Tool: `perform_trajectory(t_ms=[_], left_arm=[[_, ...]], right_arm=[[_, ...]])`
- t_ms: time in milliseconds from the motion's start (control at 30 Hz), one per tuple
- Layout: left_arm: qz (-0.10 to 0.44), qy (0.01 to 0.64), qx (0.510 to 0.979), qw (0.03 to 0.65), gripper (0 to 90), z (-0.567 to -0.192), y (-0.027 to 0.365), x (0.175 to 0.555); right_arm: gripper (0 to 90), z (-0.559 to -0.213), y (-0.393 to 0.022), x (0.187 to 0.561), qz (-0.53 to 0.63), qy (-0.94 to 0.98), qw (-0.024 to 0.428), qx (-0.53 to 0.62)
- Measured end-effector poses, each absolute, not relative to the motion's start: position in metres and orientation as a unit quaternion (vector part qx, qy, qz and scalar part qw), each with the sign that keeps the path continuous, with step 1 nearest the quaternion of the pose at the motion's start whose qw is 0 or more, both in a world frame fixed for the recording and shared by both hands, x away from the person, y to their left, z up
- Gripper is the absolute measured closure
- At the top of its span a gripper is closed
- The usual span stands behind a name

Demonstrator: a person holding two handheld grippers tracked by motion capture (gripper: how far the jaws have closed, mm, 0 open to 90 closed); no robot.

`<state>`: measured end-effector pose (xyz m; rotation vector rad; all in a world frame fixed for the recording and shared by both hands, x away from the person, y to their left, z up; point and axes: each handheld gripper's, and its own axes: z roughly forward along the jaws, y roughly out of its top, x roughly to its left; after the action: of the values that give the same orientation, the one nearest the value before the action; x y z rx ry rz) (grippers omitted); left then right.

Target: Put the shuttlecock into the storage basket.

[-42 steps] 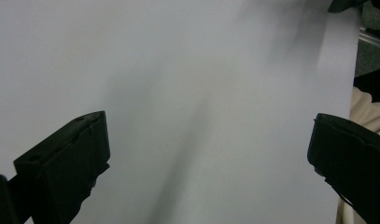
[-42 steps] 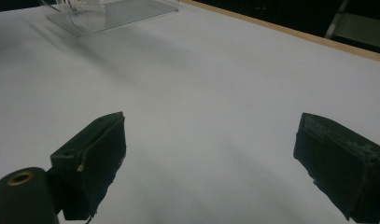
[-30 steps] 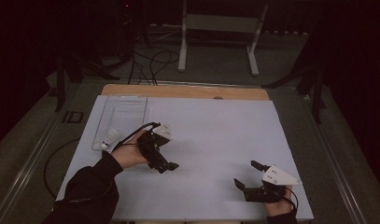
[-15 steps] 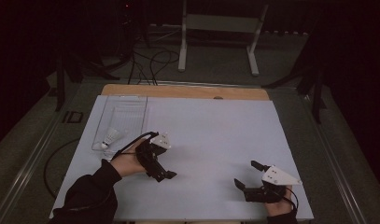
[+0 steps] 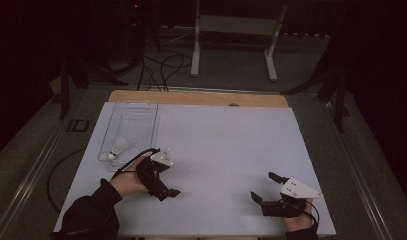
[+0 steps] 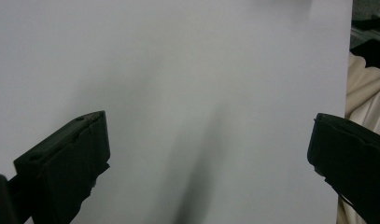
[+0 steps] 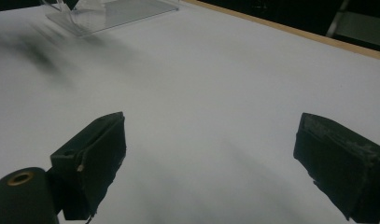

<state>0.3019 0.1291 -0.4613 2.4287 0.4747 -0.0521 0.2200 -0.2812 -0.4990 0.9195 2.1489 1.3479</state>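
Note:
My left gripper (image 5: 167,192) hovers low over the white table (image 5: 226,145) at the near left, held in a hand with a dark sleeve. Its jaws point toward the near edge. In the left gripper view, the left gripper (image 6: 208,126) stands wide open over bare white surface with nothing between its jaws. My right gripper (image 5: 263,186) rests near the front right corner, jaws pointing left. The right gripper (image 7: 211,123) is also open and holds nothing. A white shuttlecock (image 5: 120,148) lies in the near end of a clear plastic tray (image 5: 133,117) at the far left.
A wooden strip (image 5: 196,98) runs along the table's far edge. The clear tray (image 7: 113,11) appears far off in the right gripper view. Cream cloth (image 6: 365,93) shows past the table edge in the left gripper view. Metal stand legs (image 5: 196,55) and cables lie on the floor beyond.
My left gripper has drawn back from the tray toward the near edge of the table. The right gripper has stayed in place.

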Motion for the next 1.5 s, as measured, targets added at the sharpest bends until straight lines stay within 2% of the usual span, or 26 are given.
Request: perform_trajectory(t_ms=[733,1500], left_arm=[[-0.021,0.218,0.910,0.351,0.0,-0.483,0.169,0.277],[0.013,0.264,0.897,0.355,0.0,-0.498,0.210,0.257]], right_arm=[[9.3,-0.500,-0.280,0.220,0.484,0.780,0.218,0.332],[9.3,-0.500,-0.280,0.221,0.482,0.781,0.218,0.333]])
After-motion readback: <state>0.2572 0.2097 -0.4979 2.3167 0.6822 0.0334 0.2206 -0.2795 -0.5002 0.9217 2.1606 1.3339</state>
